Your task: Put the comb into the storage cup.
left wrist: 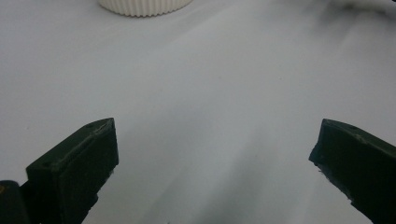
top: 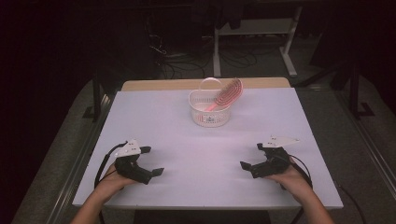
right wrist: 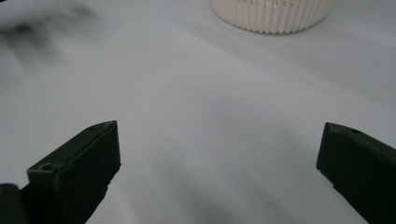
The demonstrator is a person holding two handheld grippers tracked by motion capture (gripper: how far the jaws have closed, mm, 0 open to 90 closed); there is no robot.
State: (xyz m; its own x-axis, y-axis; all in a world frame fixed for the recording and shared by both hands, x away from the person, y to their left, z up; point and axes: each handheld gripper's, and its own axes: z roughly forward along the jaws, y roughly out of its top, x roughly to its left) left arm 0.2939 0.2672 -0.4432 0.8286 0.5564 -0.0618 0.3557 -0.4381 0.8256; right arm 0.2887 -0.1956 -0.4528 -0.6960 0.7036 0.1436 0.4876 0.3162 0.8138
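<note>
Both my grippers spread wide and empty, left gripper [top: 148, 161], right gripper [top: 254, 155], well short of basket [top: 210, 114], pink brush [top: 227, 93] leaning inside

Small white ribbed basket [top: 209, 110] with an upright loop handle, standing on the far middle of the table, well ahead of both grippers and between their lines of reach. Pink hairbrush [top: 227, 94] leaning in it, handle down inside, bristled head tilted up over the rim toward the right gripper's [top: 256, 157] side.
</note>
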